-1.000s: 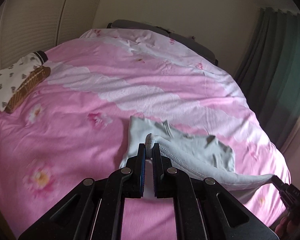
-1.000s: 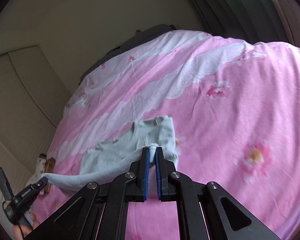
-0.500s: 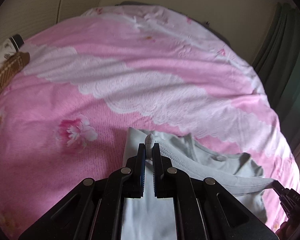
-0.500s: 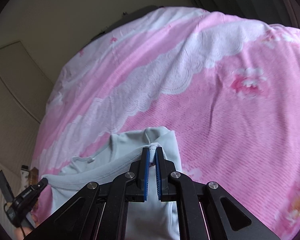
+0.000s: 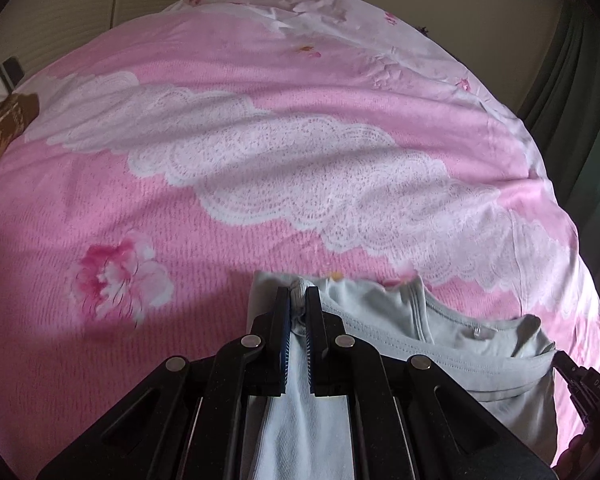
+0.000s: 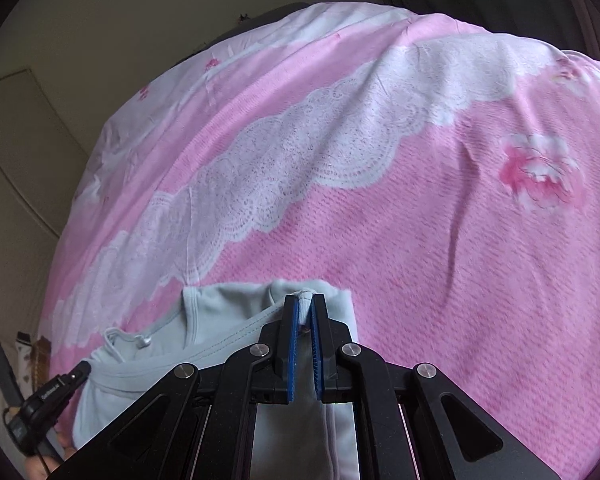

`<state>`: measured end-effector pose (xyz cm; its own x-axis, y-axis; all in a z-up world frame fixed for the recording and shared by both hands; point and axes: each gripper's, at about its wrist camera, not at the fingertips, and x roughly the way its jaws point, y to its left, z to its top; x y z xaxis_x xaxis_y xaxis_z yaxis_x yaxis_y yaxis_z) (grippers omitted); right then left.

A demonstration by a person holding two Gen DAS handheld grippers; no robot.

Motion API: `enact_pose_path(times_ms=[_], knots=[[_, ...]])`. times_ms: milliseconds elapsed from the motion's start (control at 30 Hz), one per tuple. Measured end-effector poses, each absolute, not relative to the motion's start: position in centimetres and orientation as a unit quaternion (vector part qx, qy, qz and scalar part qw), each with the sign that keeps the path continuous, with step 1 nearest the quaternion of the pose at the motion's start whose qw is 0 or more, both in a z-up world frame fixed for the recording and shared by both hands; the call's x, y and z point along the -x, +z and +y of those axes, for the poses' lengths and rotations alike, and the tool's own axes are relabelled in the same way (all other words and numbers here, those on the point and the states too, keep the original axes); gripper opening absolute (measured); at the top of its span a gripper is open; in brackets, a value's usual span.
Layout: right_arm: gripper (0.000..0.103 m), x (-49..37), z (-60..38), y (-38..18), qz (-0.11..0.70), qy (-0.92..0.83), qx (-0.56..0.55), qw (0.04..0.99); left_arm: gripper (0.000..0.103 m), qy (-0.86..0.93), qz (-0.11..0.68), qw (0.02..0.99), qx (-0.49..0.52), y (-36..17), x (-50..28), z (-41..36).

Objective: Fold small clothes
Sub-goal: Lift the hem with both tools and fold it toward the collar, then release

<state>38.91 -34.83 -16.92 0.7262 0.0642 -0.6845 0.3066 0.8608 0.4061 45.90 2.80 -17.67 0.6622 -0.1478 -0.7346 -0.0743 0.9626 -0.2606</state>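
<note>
Near the bed's (image 5: 228, 208) front edge, the left gripper (image 5: 298, 300) and right gripper (image 6: 304, 304) each pinch a corner of the grey top (image 5: 452, 340), mid-fold; next, lay the carried edge down squarely, then release.

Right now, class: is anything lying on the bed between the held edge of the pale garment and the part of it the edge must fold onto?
Nothing visible does. The left gripper and right gripper are both shut on the pale garment, and only the garment's own cloth and bare pink bedspread lie ahead.
</note>
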Motion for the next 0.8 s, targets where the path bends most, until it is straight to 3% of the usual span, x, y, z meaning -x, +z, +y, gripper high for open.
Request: enact_pose_path(times_ms=[167, 267, 300, 600, 800], knots=[[0.009, -39.0, -34.6, -17.3, 0.382, -0.065, -0.246, 0.888, 0.013, -0.023, 0.415, 0.902, 0.118, -17.2, -45.5, 2.7], [0.033, -38.0, -34.2, -16.8, 0.379, -0.064, -0.232, 0.894, 0.024, -0.021, 0.395, 0.913, 0.095, -15.9, -43.9, 2.3], [0.035, -37.5, -33.9, -16.4, 0.374, -0.066, -0.221, 0.898, 0.025, -0.024, 0.386, 0.918, 0.084, -15.3, -43.1, 2.0], [0.035, -36.3, -27.1, -14.1, 0.364, -0.004, -0.106, 0.925, 0.043, -0.108, 0.383, 0.917, -0.025, -14.6, -39.5, -4.9], [0.036, -37.5, -23.5, -16.2, 0.408, 0.03, -0.04, 0.912, 0.043, -0.127, 0.418, 0.898, -0.059, -16.6, -39.9, -6.5]])
